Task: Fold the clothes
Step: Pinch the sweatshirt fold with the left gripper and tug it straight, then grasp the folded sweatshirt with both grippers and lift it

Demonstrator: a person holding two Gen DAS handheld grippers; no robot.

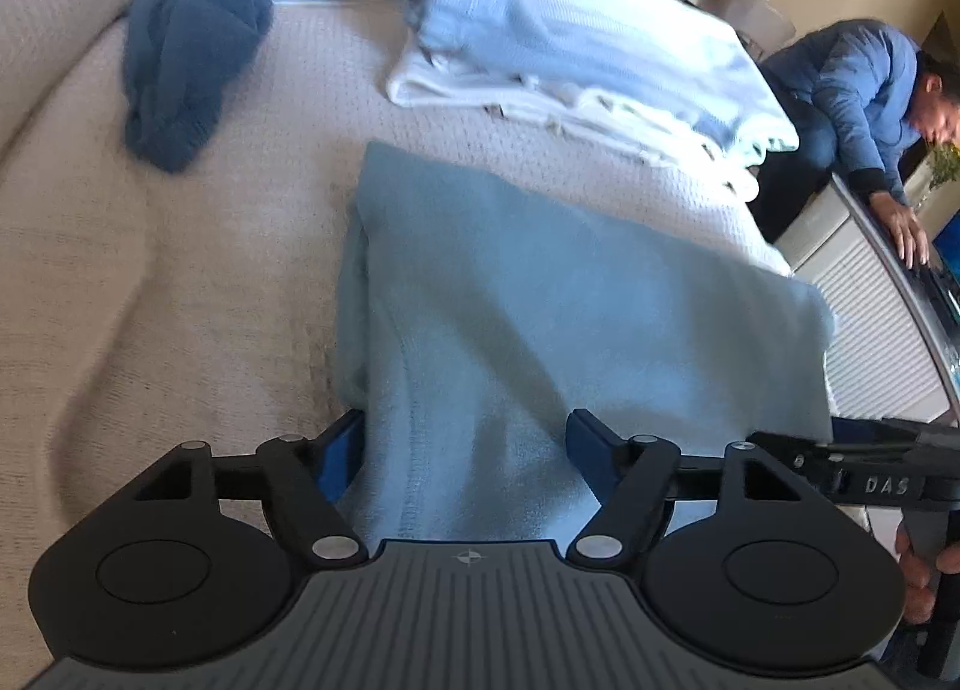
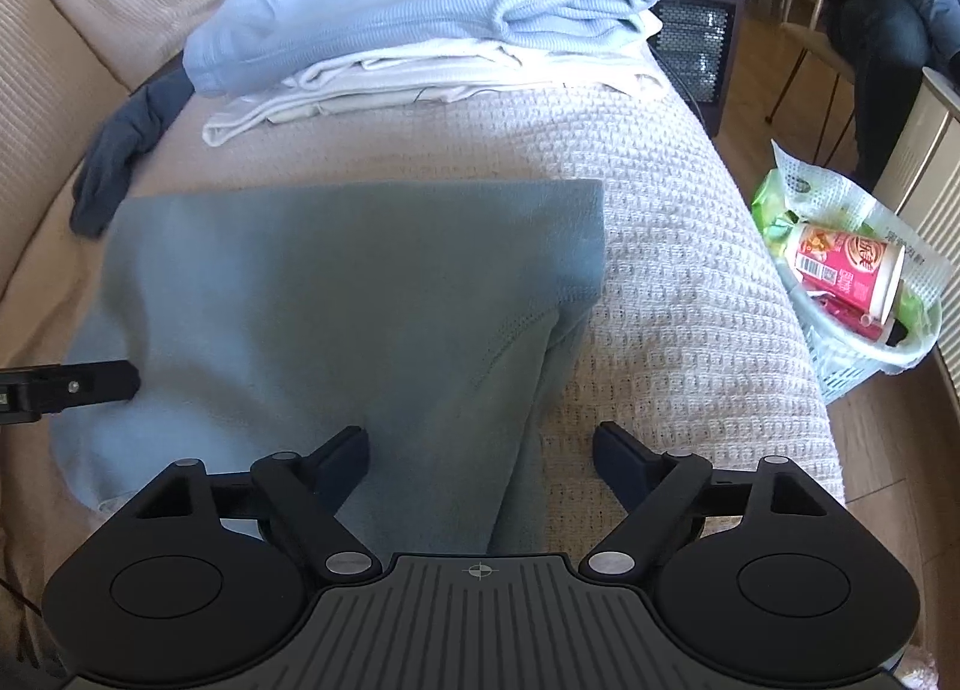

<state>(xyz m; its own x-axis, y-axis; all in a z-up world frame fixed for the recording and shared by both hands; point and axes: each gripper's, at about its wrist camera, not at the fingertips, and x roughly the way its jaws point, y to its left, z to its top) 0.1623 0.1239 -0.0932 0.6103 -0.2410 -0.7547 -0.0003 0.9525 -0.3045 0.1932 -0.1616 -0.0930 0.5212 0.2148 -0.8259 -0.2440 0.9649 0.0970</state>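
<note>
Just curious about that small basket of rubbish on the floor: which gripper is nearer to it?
Right. The right gripper hangs over the teal garment's edge nearest the basket; the left gripper works the garment's far side.

Towel (image 2: 336, 294): on bed (image 2: 678, 246)
Stack (image 2: 432, 24): on bed, behind towel
Sock (image 2: 120, 150): left of towel
Basket (image 2: 864, 354): right of bed

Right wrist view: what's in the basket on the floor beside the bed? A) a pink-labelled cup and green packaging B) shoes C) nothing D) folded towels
A: the white basket holds a pink-labelled cup lying on its side amid green packaging.
</note>
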